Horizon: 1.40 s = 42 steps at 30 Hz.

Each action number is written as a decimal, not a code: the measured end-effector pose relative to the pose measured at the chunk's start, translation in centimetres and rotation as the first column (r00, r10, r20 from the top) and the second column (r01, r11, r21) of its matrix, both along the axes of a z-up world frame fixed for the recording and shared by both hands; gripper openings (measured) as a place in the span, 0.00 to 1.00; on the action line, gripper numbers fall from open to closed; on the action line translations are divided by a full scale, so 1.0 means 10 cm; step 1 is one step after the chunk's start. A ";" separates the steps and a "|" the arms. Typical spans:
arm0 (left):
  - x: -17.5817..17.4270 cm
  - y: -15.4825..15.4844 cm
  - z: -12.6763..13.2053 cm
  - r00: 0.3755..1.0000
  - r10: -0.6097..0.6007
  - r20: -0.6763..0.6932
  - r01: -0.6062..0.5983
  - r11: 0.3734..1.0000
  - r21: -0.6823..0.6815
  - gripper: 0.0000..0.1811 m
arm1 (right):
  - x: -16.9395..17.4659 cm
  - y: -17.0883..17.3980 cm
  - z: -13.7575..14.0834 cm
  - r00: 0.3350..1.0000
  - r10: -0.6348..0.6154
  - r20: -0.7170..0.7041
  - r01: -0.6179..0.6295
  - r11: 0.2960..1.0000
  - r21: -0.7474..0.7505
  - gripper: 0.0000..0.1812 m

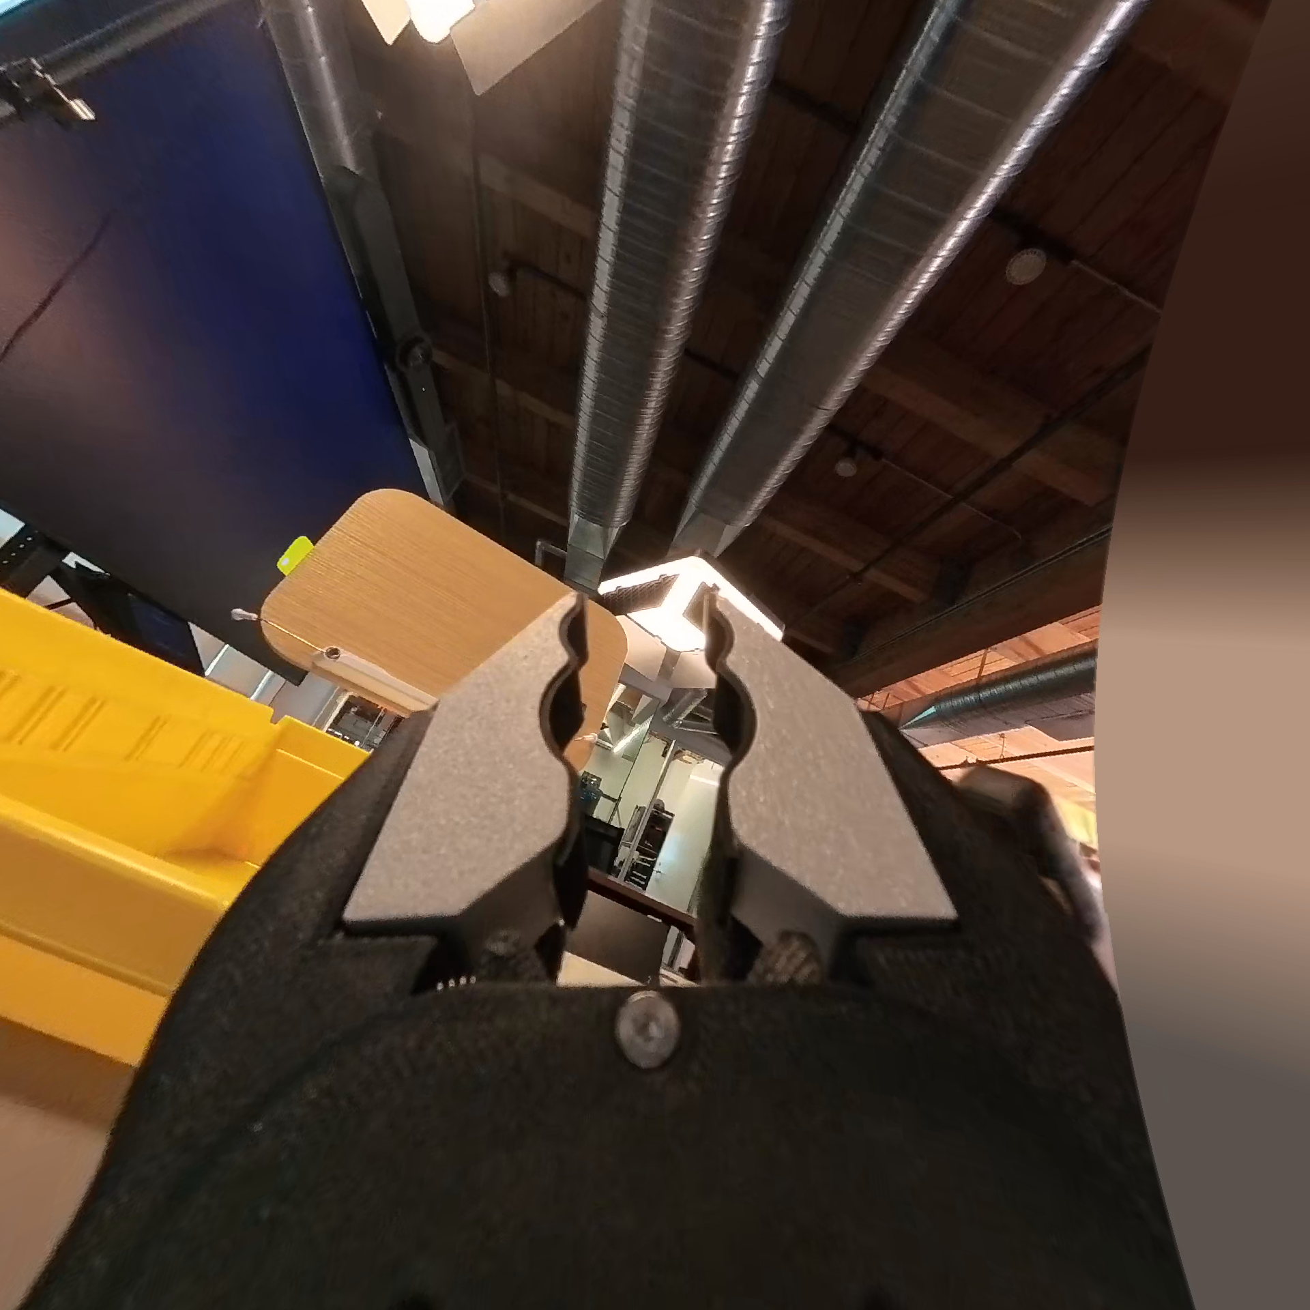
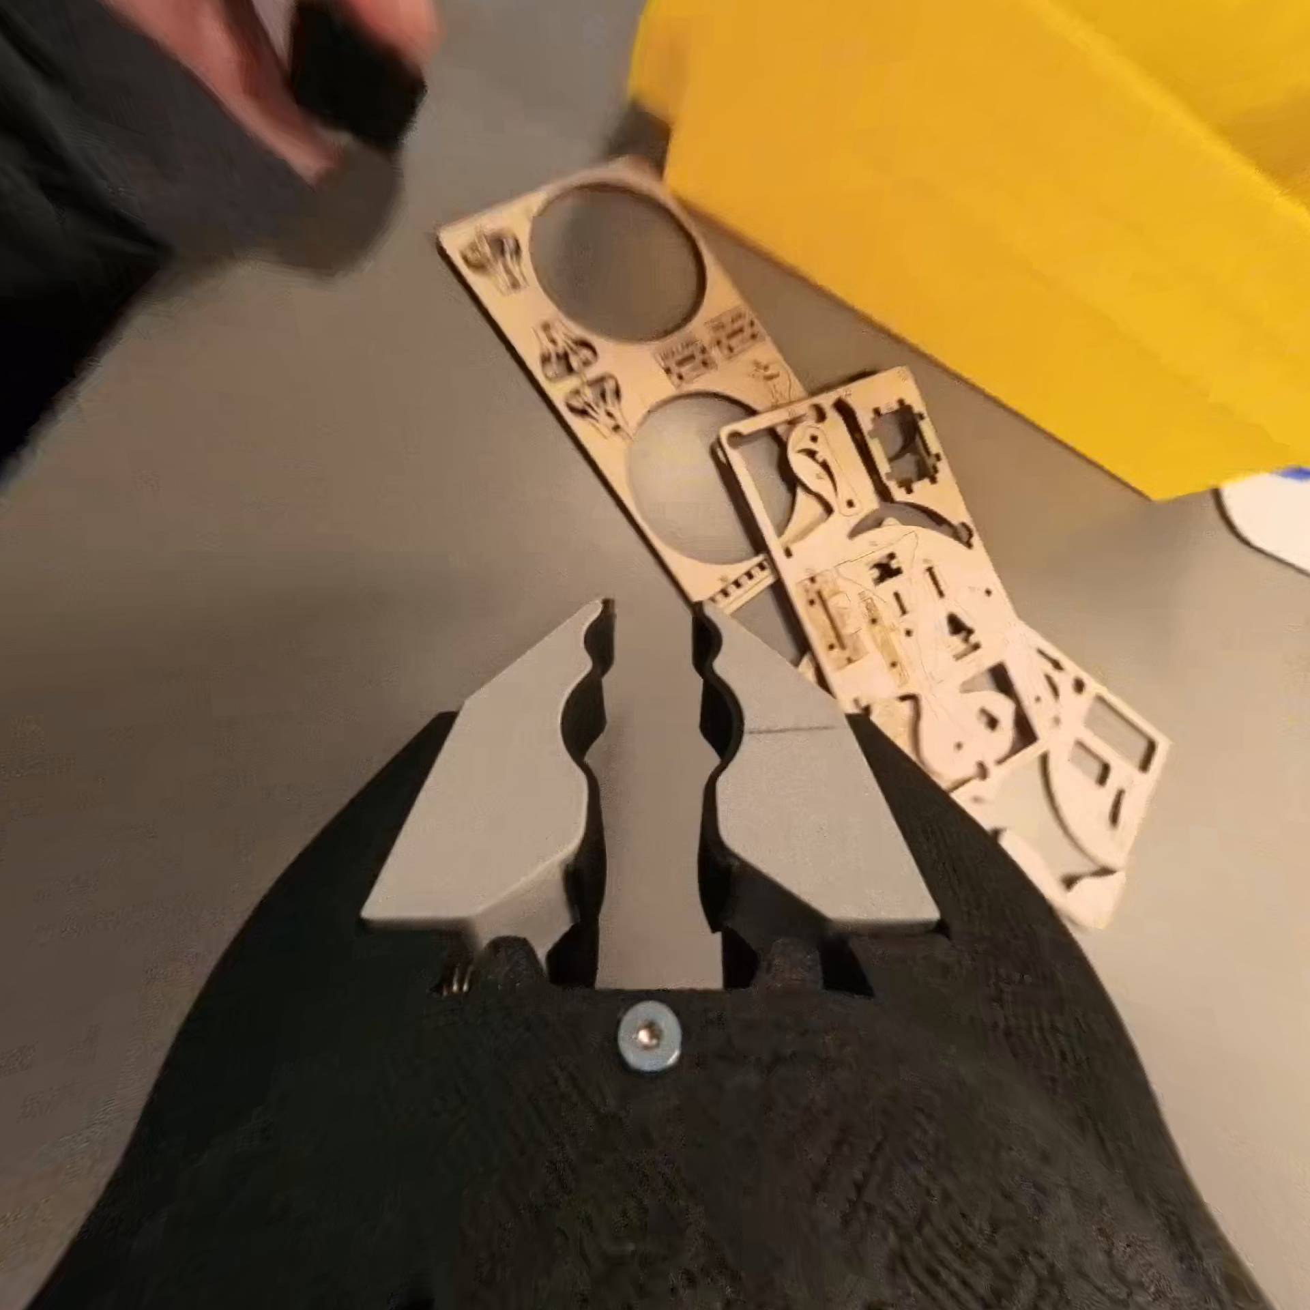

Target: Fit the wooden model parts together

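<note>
Two laser-cut wooden sheets lie on the grey table in the right wrist view. The longer sheet (image 2: pixel 609 397) has two round cut-outs. A second sheet (image 2: pixel 943 638) with many small part outlines lies partly over its near end. My right gripper (image 2: pixel 652 613) is open and empty, hovering just above the table, its tips close to the near end of the long sheet. My left gripper (image 1: pixel 644 609) is open and empty and points up at the ceiling. No wooden model part shows in the left wrist view.
A yellow plastic bin (image 2: pixel 992 213) stands at the far right beside the sheets; it also shows in the left wrist view (image 1: pixel 142 765). A person's hand (image 2: pixel 283 92) with a dark sleeve grips a black handle at top left. A white object (image 2: pixel 1269 517) lies at the right edge. The white object (image 2: pixel 1269 517) is about 30 centimetres from my right fingertips and 45 centimetres from my left.
</note>
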<state>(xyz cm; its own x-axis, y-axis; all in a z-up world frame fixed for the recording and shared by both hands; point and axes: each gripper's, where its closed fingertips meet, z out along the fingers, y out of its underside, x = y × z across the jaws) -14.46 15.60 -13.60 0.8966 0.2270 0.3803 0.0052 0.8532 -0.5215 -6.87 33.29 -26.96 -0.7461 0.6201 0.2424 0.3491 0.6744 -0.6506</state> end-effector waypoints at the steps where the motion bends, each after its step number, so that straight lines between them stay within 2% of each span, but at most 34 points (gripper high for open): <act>1: 0.01 0.00 0.00 1.000 -0.004 -0.003 0.004 1.000 0.001 0.17 | -0.10 0.03 -0.06 0.998 0.035 0.043 -0.038 0.997 0.064 0.11; 3: 0.02 0.01 0.01 1.000 -0.012 -0.010 0.012 1.000 0.001 0.17 | -0.28 0.11 -0.15 0.989 0.088 0.121 -0.106 0.982 0.154 0.13; 7: 0.05 0.03 0.02 0.999 -0.031 -0.025 0.030 1.000 -0.007 0.17 | -0.52 0.15 -0.25 0.952 0.178 0.249 -0.236 0.945 0.225 0.18; 10: 0.06 0.03 0.02 0.999 -0.040 -0.029 0.040 0.999 -0.002 0.17 | -0.70 0.17 -0.27 0.921 0.229 0.314 -0.308 0.923 0.232 0.32; 12: 0.06 0.04 0.02 0.998 -0.049 -0.029 0.049 0.999 0.001 0.17 | -0.85 0.24 -0.32 0.907 0.212 0.364 -0.313 0.918 0.245 0.50; 15: 0.06 0.03 0.02 0.998 -0.054 -0.032 0.054 0.999 0.005 0.17 | -0.91 0.34 -0.43 0.854 0.178 0.489 -0.336 0.906 0.258 0.63; 17: 0.06 0.03 0.03 0.998 -0.054 -0.034 0.054 0.998 0.008 0.17 | -0.91 0.37 -0.49 0.823 0.172 0.542 -0.366 0.889 0.274 0.66; 18: 0.06 0.03 0.03 0.998 -0.056 -0.034 0.056 0.998 0.008 0.17 | -0.93 0.39 -0.50 0.821 0.171 0.544 -0.380 0.875 0.298 0.61; 19: 0.06 0.03 0.03 0.998 -0.058 -0.034 0.059 0.998 0.008 0.17 | -0.96 0.41 -0.49 0.824 0.171 0.540 -0.393 0.859 0.328 0.53; 23: 0.04 0.05 0.02 0.997 -0.071 -0.023 0.071 0.997 0.009 0.17 | -0.93 0.48 -0.46 0.840 0.129 0.527 -0.377 0.837 0.397 0.51; 26: 0.05 0.03 0.02 0.997 -0.080 -0.024 0.080 0.997 0.020 0.17 | -0.88 0.67 -0.32 0.889 0.049 0.454 -0.270 0.859 0.435 0.51; 28: 0.07 0.02 0.03 0.997 -0.073 -0.033 0.074 0.997 0.024 0.16 | -0.88 0.94 -0.19 0.916 -0.069 0.396 -0.122 0.890 0.438 0.51; 30: 0.08 0.03 0.03 0.997 -0.069 -0.038 0.069 0.997 0.014 0.16 | -0.91 1.31 -0.10 0.904 -0.249 0.348 0.081 0.899 0.431 0.51; 33: 0.08 0.05 0.03 0.997 -0.073 -0.038 0.073 0.997 0.005 0.16 | -0.92 1.85 -0.07 0.790 -0.501 0.354 0.369 0.849 0.378 0.51; 36: 0.09 0.04 0.03 0.997 -0.068 -0.042 0.069 0.998 0.008 0.16 | -0.99 2.32 -0.13 0.642 -0.675 0.365 0.574 0.738 0.355 0.51; 39: 0.09 0.06 0.03 0.997 -0.071 -0.043 0.071 0.997 -0.005 0.16 | -1.08 2.75 -0.22 0.501 -0.792 0.350 0.703 0.608 0.370 0.51; 42: 0.08 0.09 0.03 0.997 -0.072 -0.037 0.071 0.997 -0.019 0.16 | -1.14 3.07 -0.31 0.415 -0.851 0.322 0.750 0.521 0.408 0.51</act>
<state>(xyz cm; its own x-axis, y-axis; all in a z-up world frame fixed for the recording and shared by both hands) -13.66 16.54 -13.31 0.9244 0.1681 0.3423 0.0458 0.8422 -0.5372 -18.25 63.97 -30.06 0.0304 0.9751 0.2199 0.9858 0.0071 -0.1680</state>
